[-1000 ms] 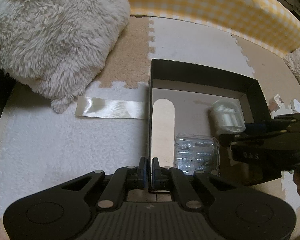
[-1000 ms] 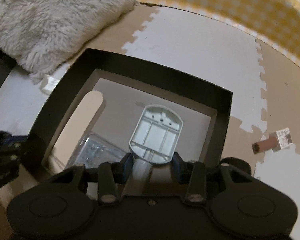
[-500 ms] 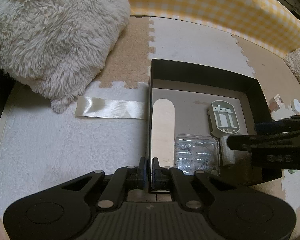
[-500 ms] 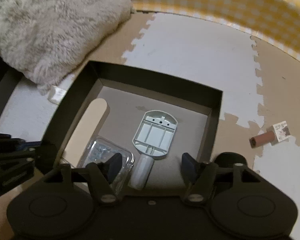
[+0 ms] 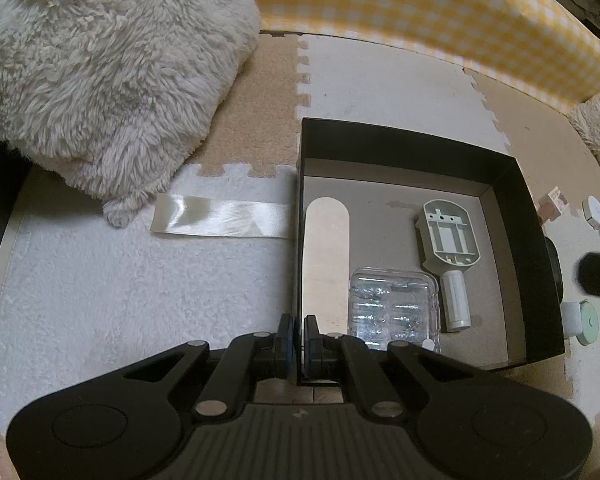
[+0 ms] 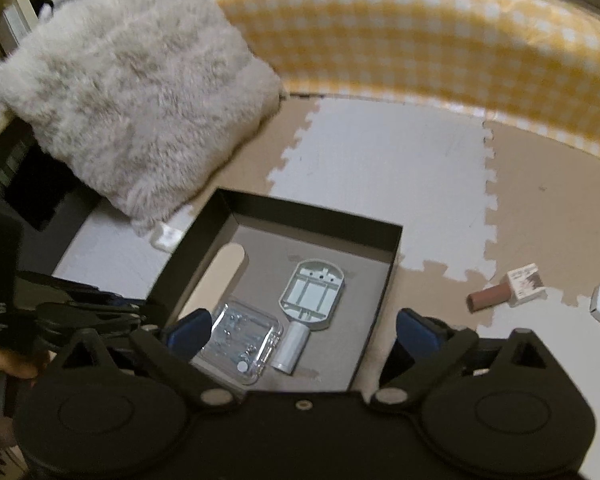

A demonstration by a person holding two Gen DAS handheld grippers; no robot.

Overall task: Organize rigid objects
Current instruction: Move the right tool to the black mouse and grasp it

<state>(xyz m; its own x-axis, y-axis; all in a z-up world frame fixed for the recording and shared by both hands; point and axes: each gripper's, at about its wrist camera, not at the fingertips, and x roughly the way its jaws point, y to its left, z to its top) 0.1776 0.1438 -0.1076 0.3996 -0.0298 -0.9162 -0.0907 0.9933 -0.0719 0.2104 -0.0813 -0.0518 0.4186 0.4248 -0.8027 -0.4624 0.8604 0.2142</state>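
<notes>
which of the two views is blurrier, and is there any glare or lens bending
Right wrist view: softer, with motion smear on the fluffy cushion and yellow checked cloth. Left wrist view: sharp, with glare on the satin ribbon and a sheen on the clear plastic case. Both views: fisheye bending bows the checked cloth and skews the black box; dark corners.

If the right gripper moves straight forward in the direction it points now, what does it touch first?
Probably the grey paddle-shaped plastic tool lying on the floor of the open black cardboard box. The right gripper is wide open above it and holds nothing; depth is uncertain.
</notes>
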